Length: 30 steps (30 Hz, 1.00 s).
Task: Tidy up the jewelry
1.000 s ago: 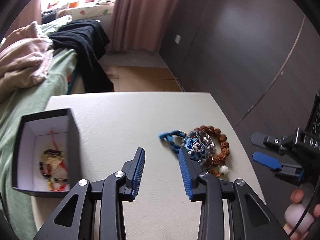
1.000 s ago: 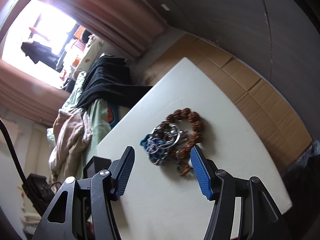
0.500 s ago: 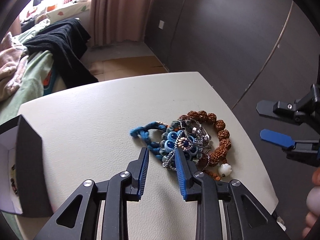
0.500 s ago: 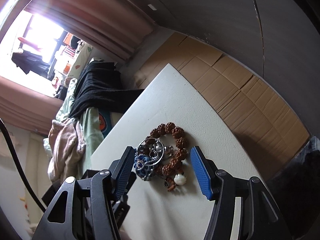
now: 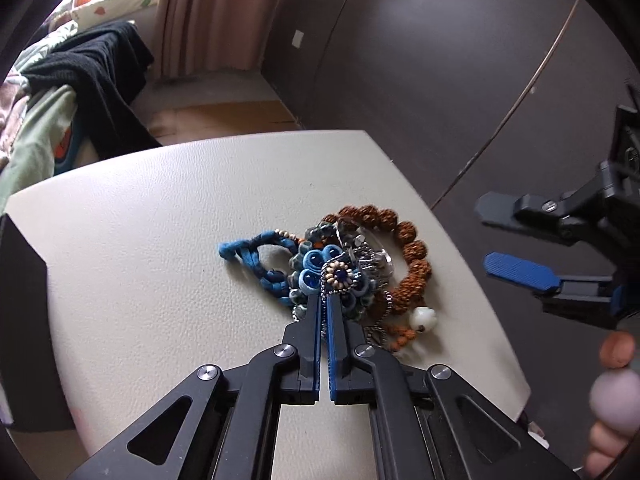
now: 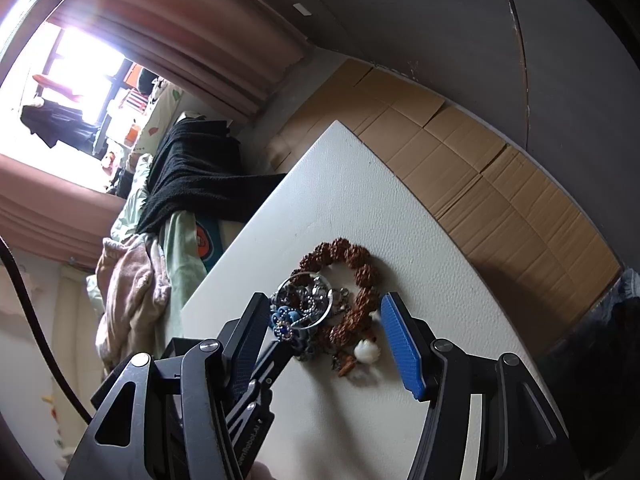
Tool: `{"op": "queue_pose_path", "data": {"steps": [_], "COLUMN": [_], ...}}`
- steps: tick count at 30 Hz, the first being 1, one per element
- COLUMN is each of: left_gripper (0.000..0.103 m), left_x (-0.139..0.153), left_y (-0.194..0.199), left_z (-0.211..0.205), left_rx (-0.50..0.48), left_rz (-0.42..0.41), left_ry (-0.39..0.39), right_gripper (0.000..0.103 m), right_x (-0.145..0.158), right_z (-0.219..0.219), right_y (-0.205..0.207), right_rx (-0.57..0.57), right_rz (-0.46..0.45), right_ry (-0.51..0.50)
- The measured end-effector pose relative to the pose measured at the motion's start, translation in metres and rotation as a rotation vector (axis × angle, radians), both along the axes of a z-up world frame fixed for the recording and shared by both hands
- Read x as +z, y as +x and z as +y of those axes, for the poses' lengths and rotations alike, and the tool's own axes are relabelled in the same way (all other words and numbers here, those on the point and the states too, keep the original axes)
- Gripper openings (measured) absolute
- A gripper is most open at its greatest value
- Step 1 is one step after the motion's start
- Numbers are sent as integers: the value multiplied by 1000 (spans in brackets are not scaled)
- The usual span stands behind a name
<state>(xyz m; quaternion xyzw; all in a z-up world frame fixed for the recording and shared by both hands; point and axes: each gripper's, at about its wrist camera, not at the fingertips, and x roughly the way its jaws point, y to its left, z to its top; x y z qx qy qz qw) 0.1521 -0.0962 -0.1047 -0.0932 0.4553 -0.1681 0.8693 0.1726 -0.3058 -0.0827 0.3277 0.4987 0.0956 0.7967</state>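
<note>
No legible writing found. Jewelry pile [image 5: 344,276] lies on the table [image 5: 160,240]. At its left, a blue fabric bracelet [image 5: 256,252]. Left gripper [image 5: 323,300] pinched closed on the blue flower piece [image 5: 340,276]. Right of it, brown bead bracelet [image 6: 356,280]. Right gripper [image 6: 320,320] spread wide above.

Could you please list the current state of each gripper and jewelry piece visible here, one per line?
left gripper: shut on the blue bead-flower piece, at the pile's near edge.
right gripper: open, jaws on either side of the pile, holding nothing.
blue bead-flower piece: pinched, still lying on the table.
brown bead bracelet: lying flat, tangled in the pile.
blue cord loop: resting on the table.
table: bearing the pile.
</note>
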Motion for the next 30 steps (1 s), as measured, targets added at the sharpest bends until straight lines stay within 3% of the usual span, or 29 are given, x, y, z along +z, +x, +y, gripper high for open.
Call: {"op": "queue_pose_path", "data": {"steps": [6,21,30], "left_gripper": [1,1,1], "left_x": [33,118,164], "left_y": [-23,-81,-116], "left_z": [13,85,107], "left_rx": [10,188,236], "left_rz": [-72,-306,-436], "left_ry": [-55,-173,-216], "right_gripper": [59,59,59], "right_x": [1,0,1], "right_z": [6,9,15], "right_y": [-5,-21,-26], "right_rx": [12,29,53], "right_rz": [3,4,5], "right_ry": [-8,-46,-77]}}
